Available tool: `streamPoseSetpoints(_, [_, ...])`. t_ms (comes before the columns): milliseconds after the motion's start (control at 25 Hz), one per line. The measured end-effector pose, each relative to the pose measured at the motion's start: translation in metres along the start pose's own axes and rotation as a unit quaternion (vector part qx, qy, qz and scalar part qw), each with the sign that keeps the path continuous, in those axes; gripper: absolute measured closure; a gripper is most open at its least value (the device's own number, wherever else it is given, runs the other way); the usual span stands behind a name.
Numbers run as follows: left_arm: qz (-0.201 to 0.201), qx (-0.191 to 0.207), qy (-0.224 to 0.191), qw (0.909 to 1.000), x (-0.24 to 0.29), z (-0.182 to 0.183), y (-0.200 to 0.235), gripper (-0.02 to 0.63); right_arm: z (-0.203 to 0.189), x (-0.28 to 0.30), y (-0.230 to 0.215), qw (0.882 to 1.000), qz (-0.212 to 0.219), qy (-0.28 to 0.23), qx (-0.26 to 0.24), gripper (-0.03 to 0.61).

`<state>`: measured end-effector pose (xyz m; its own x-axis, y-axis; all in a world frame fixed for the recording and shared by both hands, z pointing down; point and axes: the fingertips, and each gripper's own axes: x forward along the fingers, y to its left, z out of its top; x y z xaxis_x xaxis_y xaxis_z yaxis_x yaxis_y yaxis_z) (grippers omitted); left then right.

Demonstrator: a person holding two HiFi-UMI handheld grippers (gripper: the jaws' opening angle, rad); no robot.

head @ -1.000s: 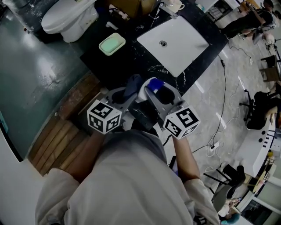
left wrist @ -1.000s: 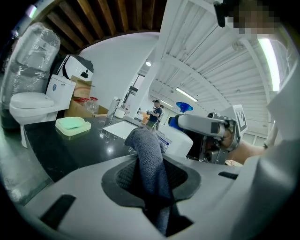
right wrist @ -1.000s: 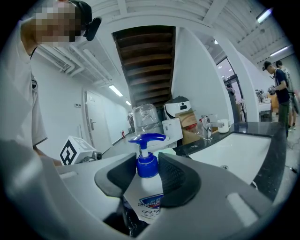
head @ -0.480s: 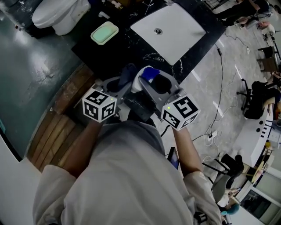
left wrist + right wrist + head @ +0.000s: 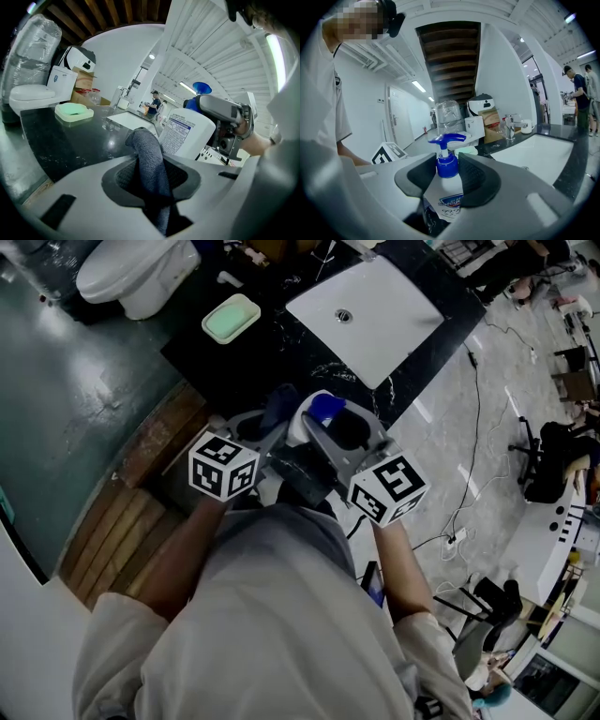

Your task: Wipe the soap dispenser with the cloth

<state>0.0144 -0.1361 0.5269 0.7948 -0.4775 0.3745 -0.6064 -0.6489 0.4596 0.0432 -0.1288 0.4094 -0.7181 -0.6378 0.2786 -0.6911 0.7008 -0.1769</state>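
Left jaws: I read the left gripper (image 5: 151,180) as closed on the cloth (image 5: 149,152). The dark grey fold is pinched between the pads and its free end stands up above them.
Right jaws: the right gripper (image 5: 449,180) is clamped on the soap dispenser (image 5: 446,190), with the pads on the white body at either side of the neck. The blue pump (image 5: 447,138) rises clear above them.
Dispenser position: held upright off the counter (image 5: 246,371), in front of my chest and over the counter's near edge.
Cloth to dispenser: the cloth's tip is just beside the labelled side of the bottle. I cannot tell whether they touch.
Between the grippers: in the head view the two stand close side by side, the left one's marker cube (image 5: 223,474) to the outside.
Near edge: the counter's front edge runs diagonally just beyond the grippers, with wooden boards (image 5: 131,521) below it on the left.
Open counter: a dark stretch lies ahead between the green soap dish (image 5: 231,318) and the white basin (image 5: 370,320).
Far limits: the toilet (image 5: 139,273) stands past the dish, and the tap (image 5: 509,125) and boxes stand at the counter's back.
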Motion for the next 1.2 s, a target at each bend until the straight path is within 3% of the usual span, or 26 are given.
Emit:
streamPoseSetpoints(520, [0.012, 0.017, -0.032, 0.9993, -0.019, 0.016, -0.011, 0.523, -0.004, -0.007, 0.001, 1.000, 0.000, -0.006, 0.002, 0.435])
streamPoseSetpoints(840, [0.020, 0.015, -0.054, 0.9982, -0.035, 0.024, -0.011, 0.523, -0.005, -0.016, 0.000, 1.000, -0.012, -0.010, -0.001, 0.397])
streamPoseSetpoints(1200, [0.024, 0.019, -0.088, 0.9956, -0.065, 0.034, -0.014, 0.523, -0.012, -0.039, 0.010, 0.998, -0.040, -0.024, 0.030, 0.399])
